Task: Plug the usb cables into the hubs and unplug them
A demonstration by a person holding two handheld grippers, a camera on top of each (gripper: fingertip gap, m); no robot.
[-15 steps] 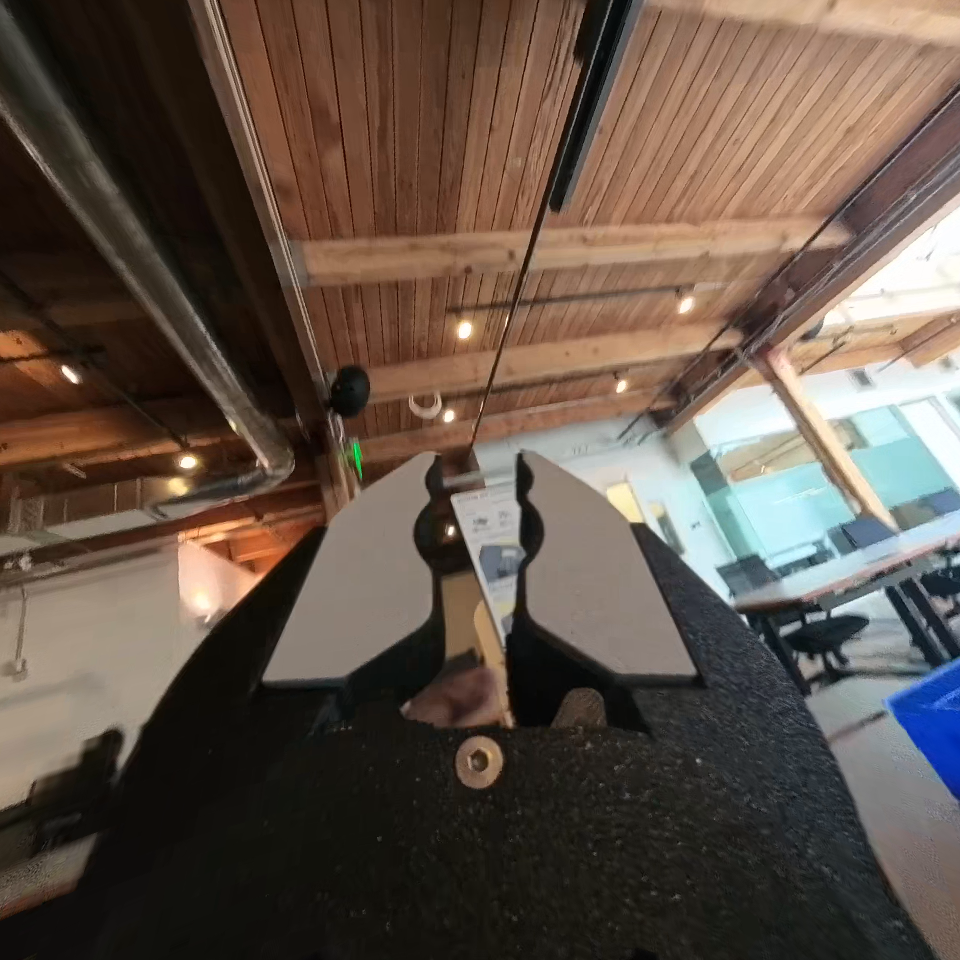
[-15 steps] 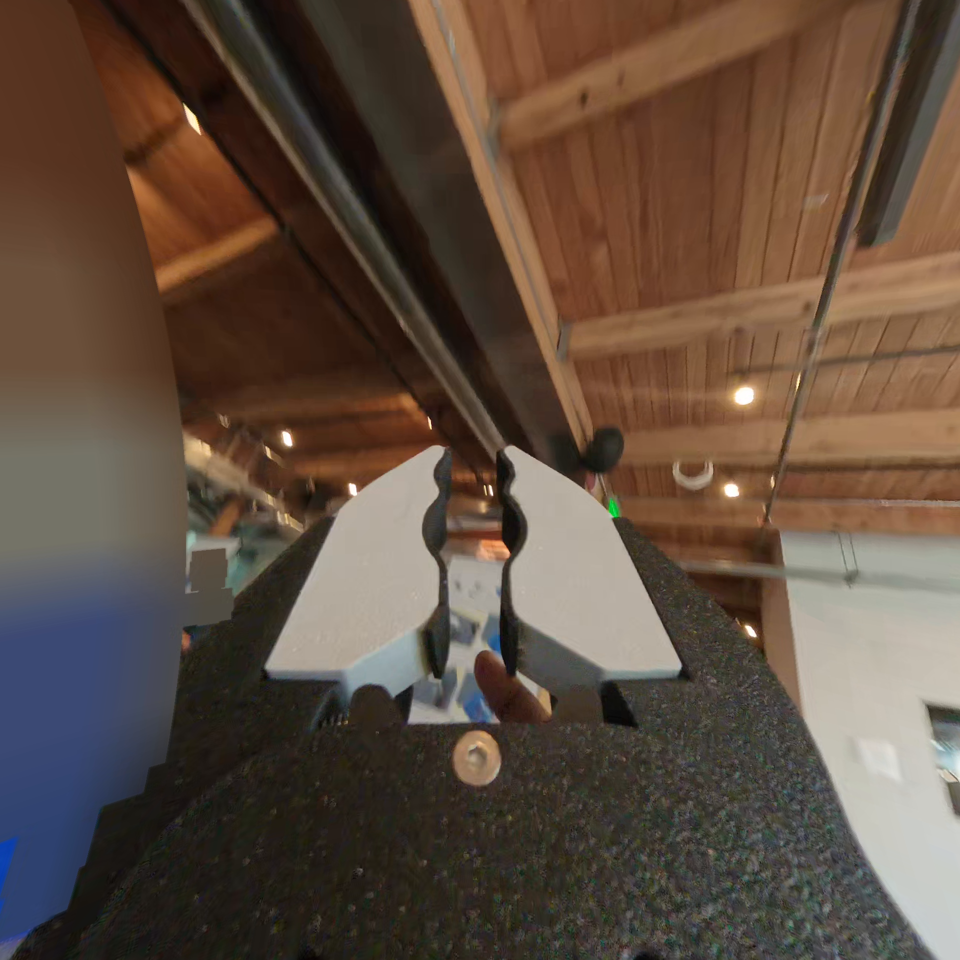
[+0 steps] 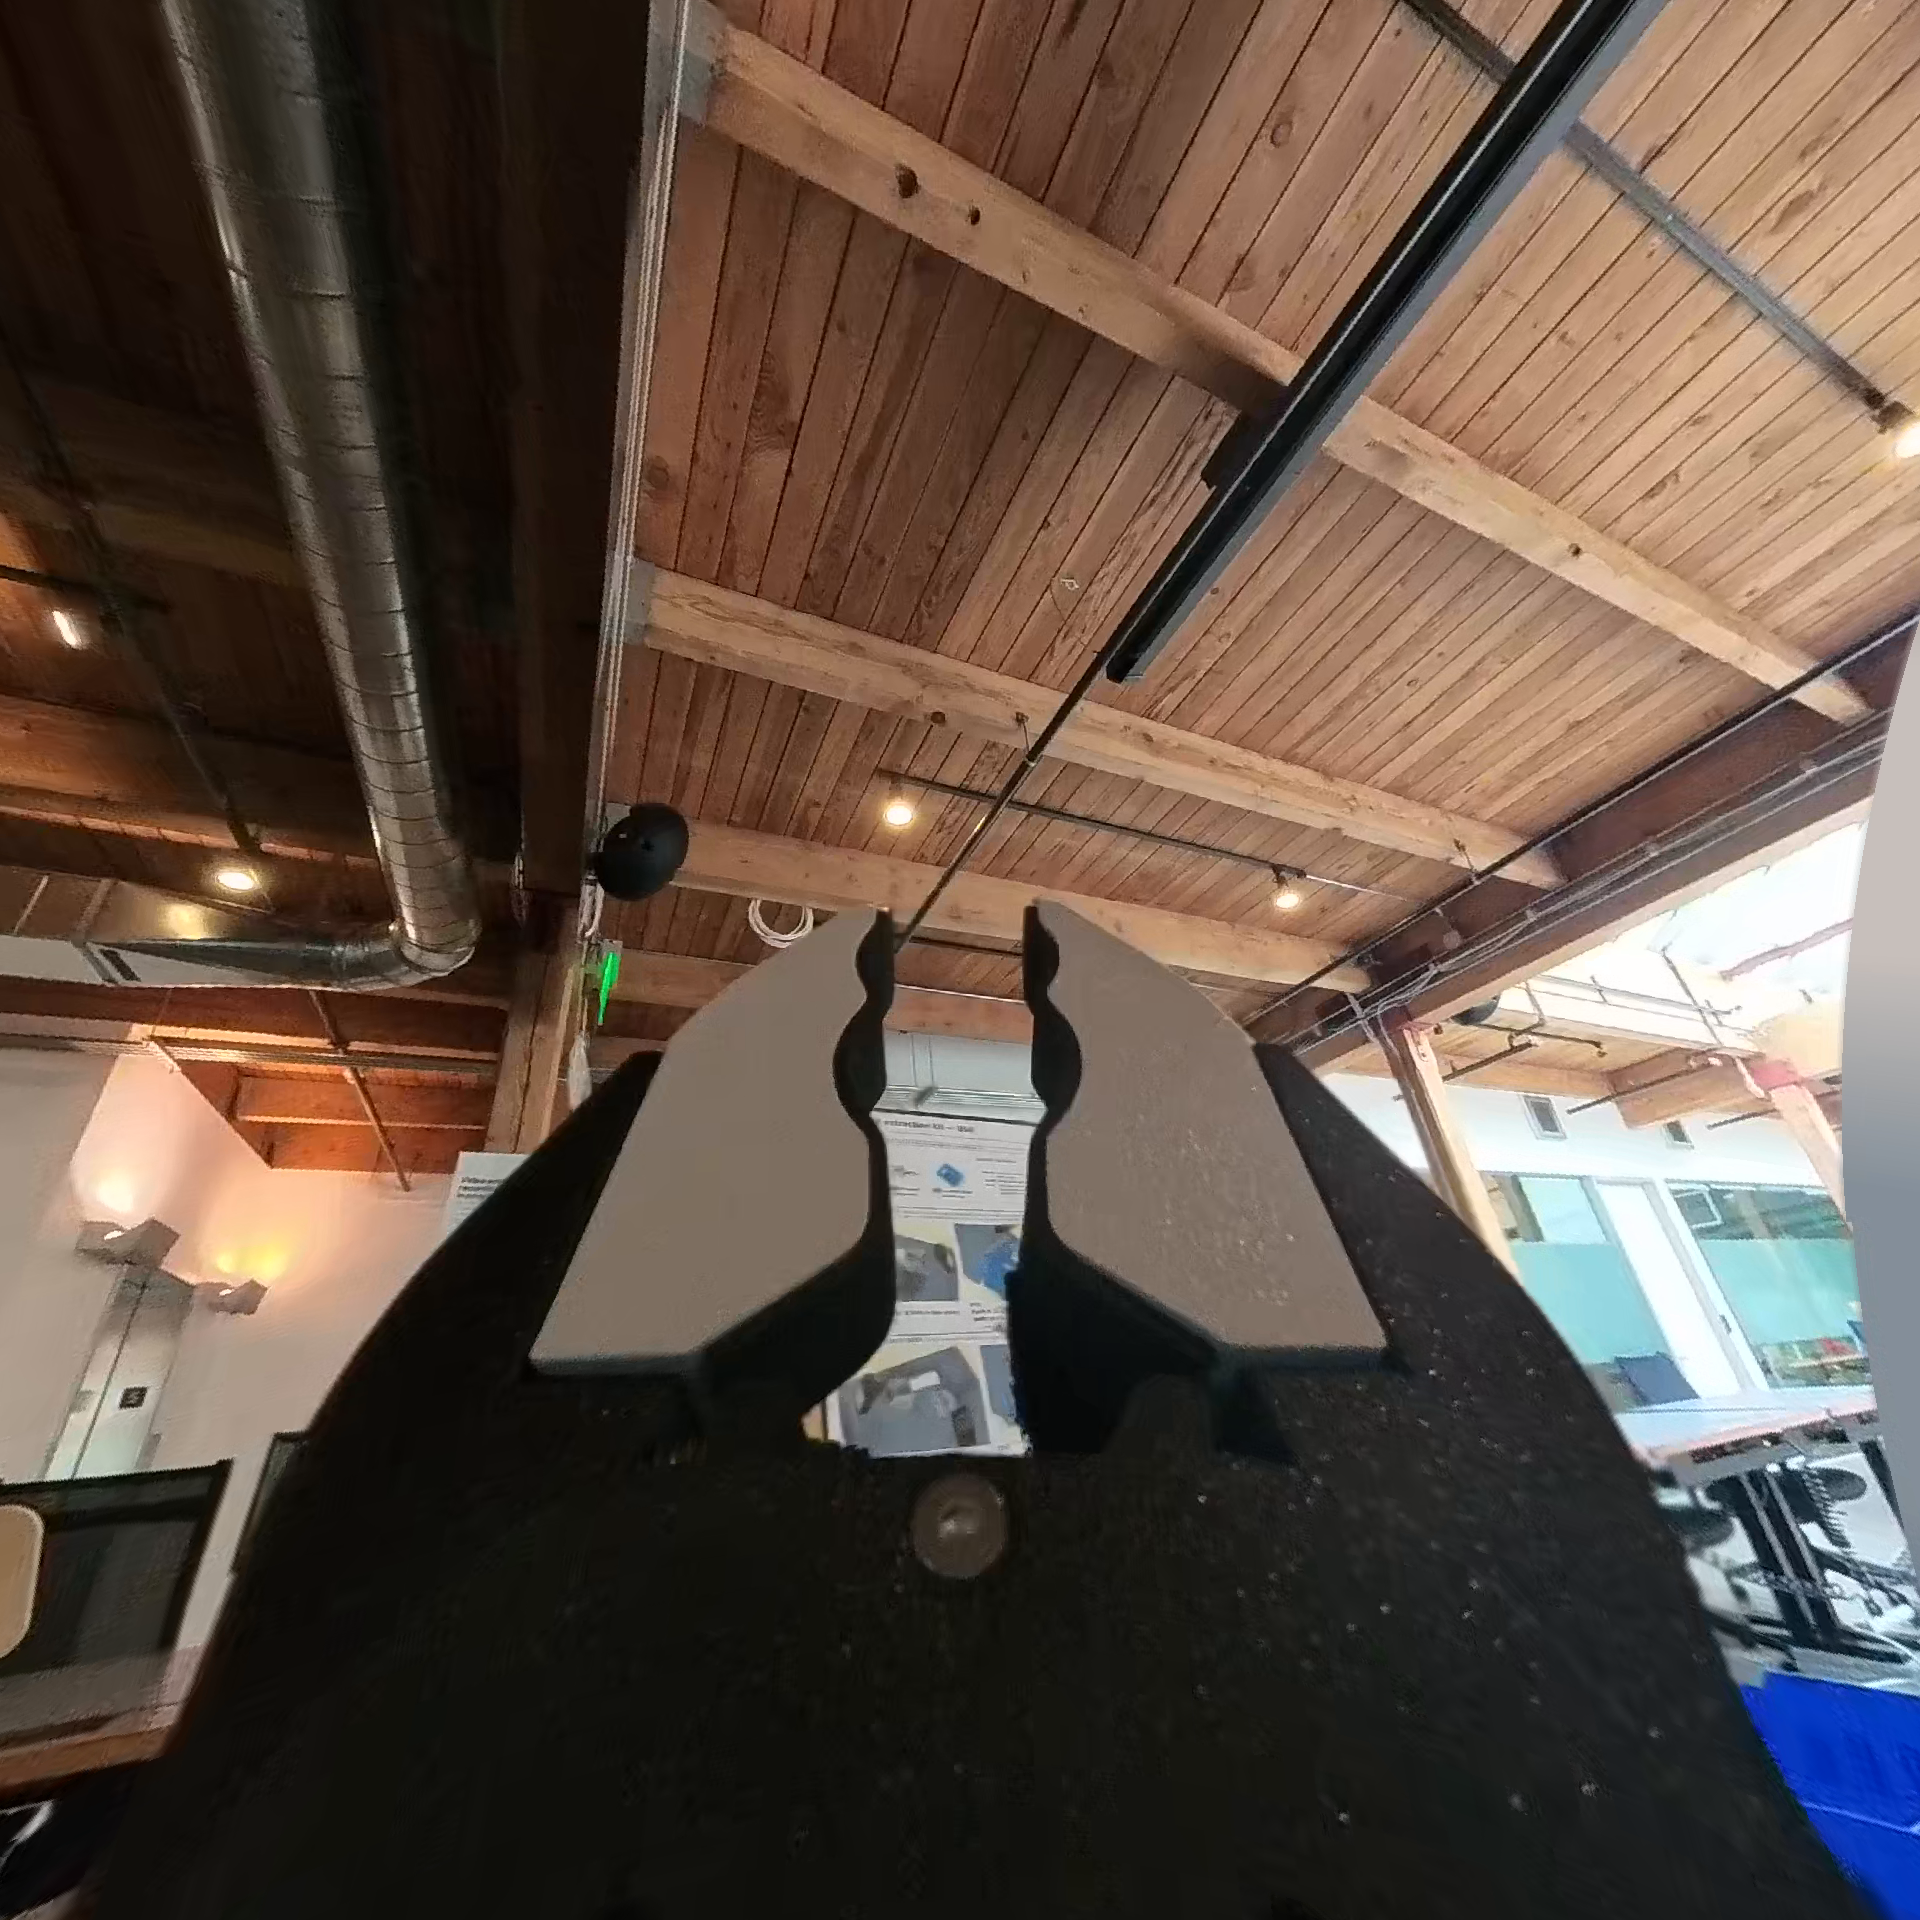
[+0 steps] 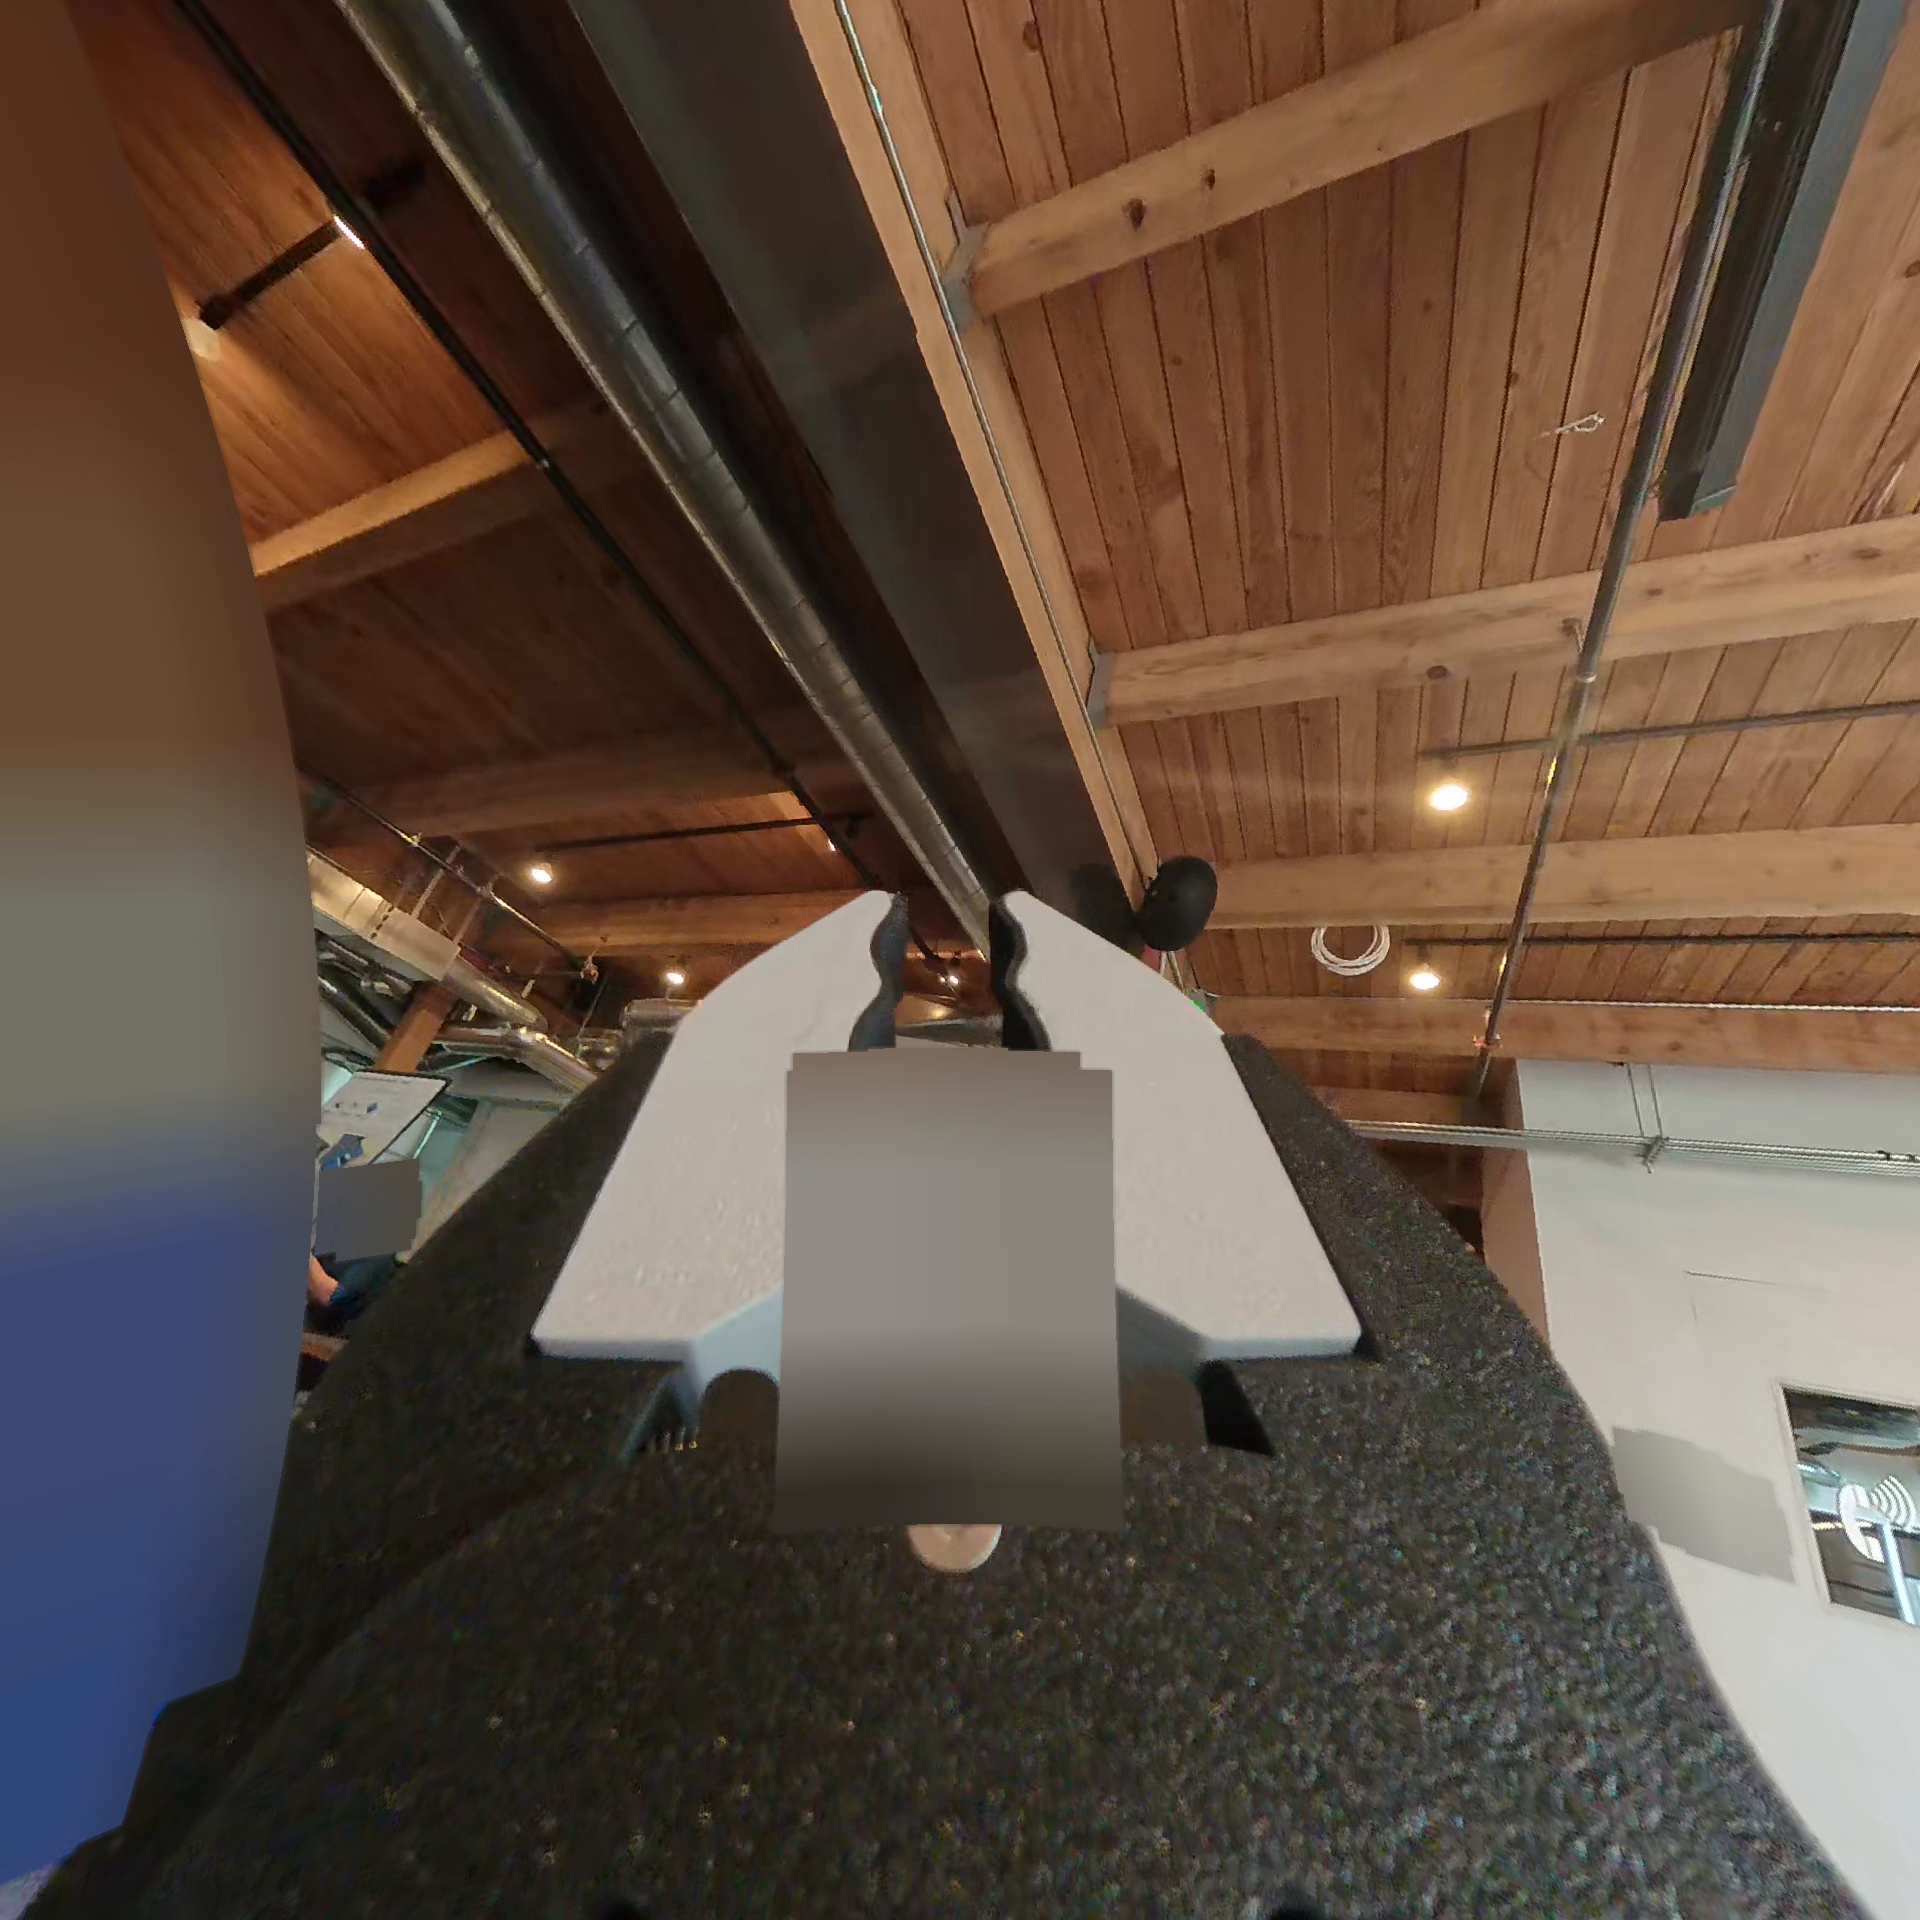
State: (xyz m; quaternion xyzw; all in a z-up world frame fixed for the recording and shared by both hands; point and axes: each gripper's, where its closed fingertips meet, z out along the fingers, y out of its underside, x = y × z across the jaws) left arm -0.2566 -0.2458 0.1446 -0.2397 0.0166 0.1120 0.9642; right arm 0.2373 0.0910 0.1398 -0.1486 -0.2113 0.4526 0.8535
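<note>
Grippers point up at the plank ceiling: left gripper fingers spread, empty; right gripper slightly parted, empty (partly masked). No cables or hubs in view.

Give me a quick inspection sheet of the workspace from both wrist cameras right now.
Surface: nothing seen; both cameras tilt up at the wooden ceiling.
Job's things: nothing seen.
Clutter: nothing seen.
Grippers: left gripper open, empty; right gripper slightly open, nothing visible at the tips, lower gap masked.
Cables: no USB cables seen; a white coil hangs overhead.
Surroundings: metal duct, black dome, wall poster, distant table.
</note>
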